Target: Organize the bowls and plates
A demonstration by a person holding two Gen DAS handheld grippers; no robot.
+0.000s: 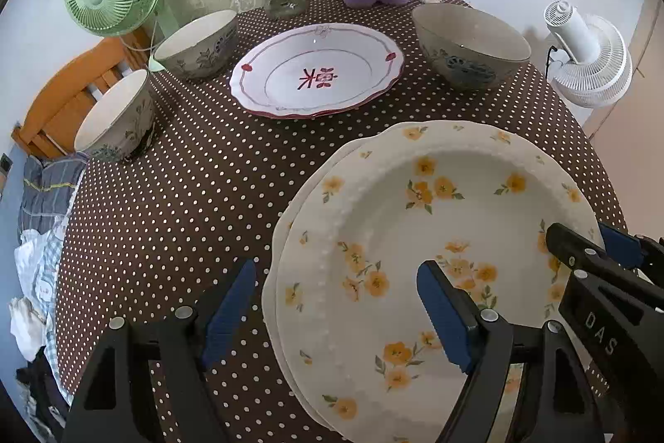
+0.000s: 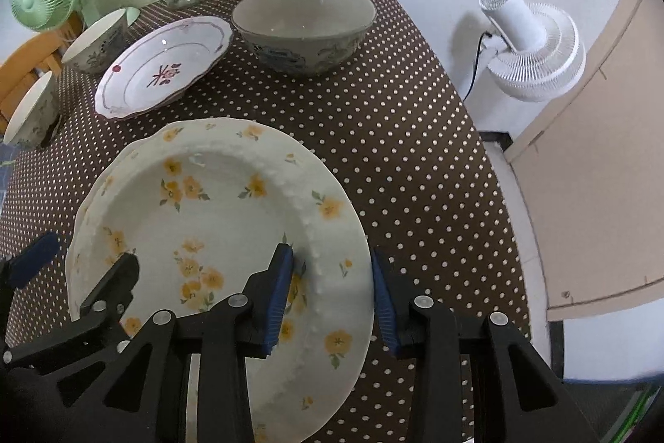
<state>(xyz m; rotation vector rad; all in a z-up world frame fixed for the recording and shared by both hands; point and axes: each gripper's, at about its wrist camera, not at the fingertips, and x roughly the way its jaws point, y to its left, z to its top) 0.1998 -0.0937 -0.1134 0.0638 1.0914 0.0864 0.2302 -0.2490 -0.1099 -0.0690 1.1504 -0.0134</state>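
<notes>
The cream scalloped ceramic plate with yellow flowers (image 2: pixel 216 219) sat on a second matching plate (image 1: pixel 290 210) at the near edge of the brown polka-dot tablecloth (image 1: pixel 186 194), slightly off-centre on it. The right gripper (image 2: pixel 330 297) straddled the top plate's right rim, its blue pads parted to either side with visible gaps, so it gripped nothing. The left gripper (image 1: pixel 336 310) was spread wide across the plate's left rim, likewise empty.

The stack could probably slide if either pad nudged the glazed rim, and a one-sided pinch might tip the upper plate off its mate. Farther away stood the white plate with red markings (image 1: pixel 317 69), the large grey-green bowl (image 2: pixel 305 23) and two smaller floral bowls (image 1: pixel 199 42), all well apart
</notes>
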